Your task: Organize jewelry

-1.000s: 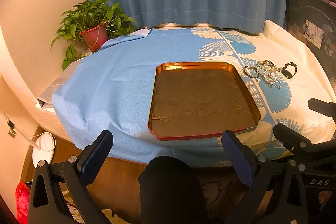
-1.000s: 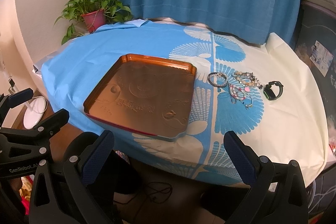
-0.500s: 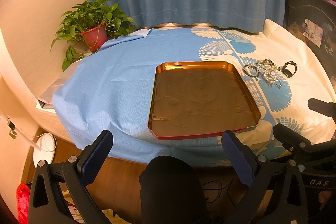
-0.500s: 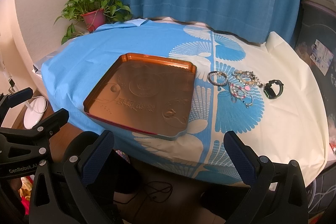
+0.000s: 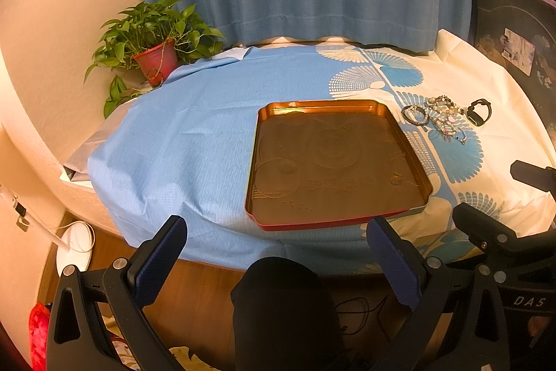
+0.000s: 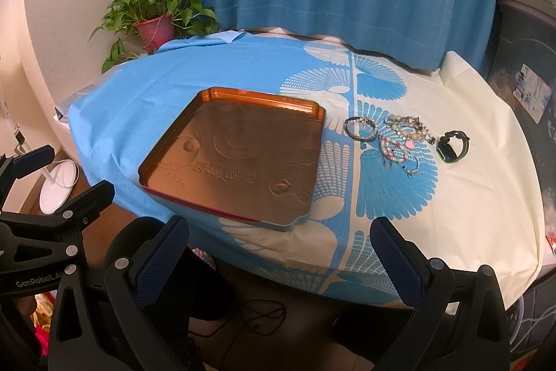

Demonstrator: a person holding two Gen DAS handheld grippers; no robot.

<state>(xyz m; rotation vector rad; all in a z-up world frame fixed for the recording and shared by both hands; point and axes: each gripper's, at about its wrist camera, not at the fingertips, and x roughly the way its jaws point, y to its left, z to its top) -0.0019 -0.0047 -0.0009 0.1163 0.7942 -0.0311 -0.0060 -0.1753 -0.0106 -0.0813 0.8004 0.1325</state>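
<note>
Copper-toned tray (image 6: 239, 159) bare inside, bracelets (image 6: 399, 141) beside it on tablecloth (image 6: 469, 197)

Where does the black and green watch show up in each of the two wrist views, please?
Left wrist view: the watch lies at the far right, beyond the jewelry pile.
Right wrist view: the watch sits right of centre, at the same pile's right end.
Shared landmark: the copper tray, left of the pile in both.

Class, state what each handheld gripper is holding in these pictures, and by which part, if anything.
Nothing is held. The left gripper and right gripper are both open and empty, short of the table; the bracelets lie untouched on the cloth beside the copper-coloured metal tray.
</note>
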